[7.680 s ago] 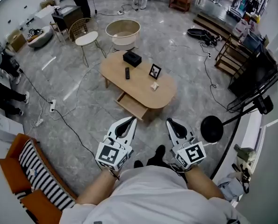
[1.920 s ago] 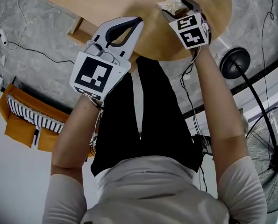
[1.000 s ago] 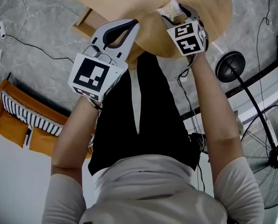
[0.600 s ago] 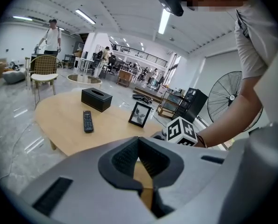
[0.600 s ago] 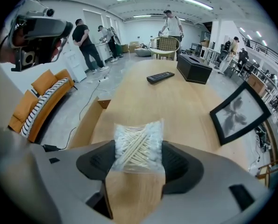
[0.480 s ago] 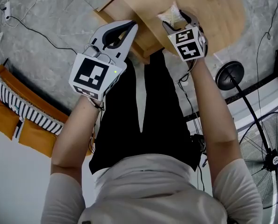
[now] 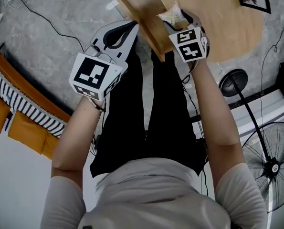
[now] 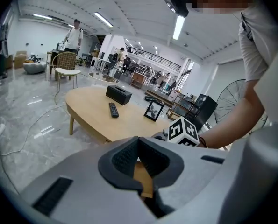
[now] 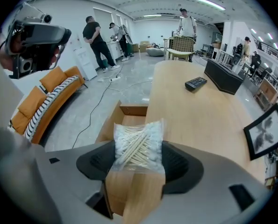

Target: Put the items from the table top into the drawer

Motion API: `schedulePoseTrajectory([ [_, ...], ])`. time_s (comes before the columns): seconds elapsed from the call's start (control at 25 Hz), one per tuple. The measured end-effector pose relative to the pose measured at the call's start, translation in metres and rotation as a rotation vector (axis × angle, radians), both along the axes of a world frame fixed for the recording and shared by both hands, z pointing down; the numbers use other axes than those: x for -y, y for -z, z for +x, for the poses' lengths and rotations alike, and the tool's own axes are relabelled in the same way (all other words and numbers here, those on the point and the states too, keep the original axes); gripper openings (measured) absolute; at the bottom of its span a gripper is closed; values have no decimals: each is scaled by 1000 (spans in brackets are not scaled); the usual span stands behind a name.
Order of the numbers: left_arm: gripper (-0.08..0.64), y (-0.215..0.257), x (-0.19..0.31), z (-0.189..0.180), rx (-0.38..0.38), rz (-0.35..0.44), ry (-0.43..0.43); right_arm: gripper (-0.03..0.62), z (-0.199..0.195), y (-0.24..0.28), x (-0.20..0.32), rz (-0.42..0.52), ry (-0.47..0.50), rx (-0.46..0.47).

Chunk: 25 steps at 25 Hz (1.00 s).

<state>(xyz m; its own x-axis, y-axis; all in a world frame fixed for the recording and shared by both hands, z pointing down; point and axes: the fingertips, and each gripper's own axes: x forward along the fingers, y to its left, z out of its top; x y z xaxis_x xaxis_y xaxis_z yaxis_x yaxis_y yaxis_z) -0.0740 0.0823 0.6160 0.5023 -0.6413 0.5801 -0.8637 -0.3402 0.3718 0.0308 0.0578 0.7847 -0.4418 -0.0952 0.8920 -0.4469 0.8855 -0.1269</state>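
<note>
Left gripper [image 7: 131, 25] hangs near the open drawer [image 7: 138, 7], jaws closed on nothing; right gripper [image 9: 139, 164] is clamped on the bag of cotton swabs [image 9: 138, 146], held above the table [image 9: 199, 120] edge just beside the drawer. Probable fault: early release drops the bag onto the table top or floor; slick film may slip from the pads.

My right gripper [image 9: 138, 158] is smooth, matt grey plastic. Its pads [image 9: 178, 164] are dark and ribbed, like rubber. The bag [image 9: 139, 143] between them is thin, clear plastic, shiny and crinkly. It is full of pale wooden sticks with soft white cotton tips. The table [image 9: 199, 120] and the drawer [image 9: 124, 120] are light wood, smooth and matt. The floor [image 7: 56, 37] is shiny grey stone.
</note>
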Motion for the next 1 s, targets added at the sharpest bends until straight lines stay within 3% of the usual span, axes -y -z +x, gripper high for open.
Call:
schedulePoseTrajectory([
  [0.44,9,-17,-35,-35,-14,-18,5,316,-50,-23,-37,-23,6,1],
  [1.0,9,-32,-40,-52,-19,-38,24,318,-63,-44,-37,-19,-45,-2],
])
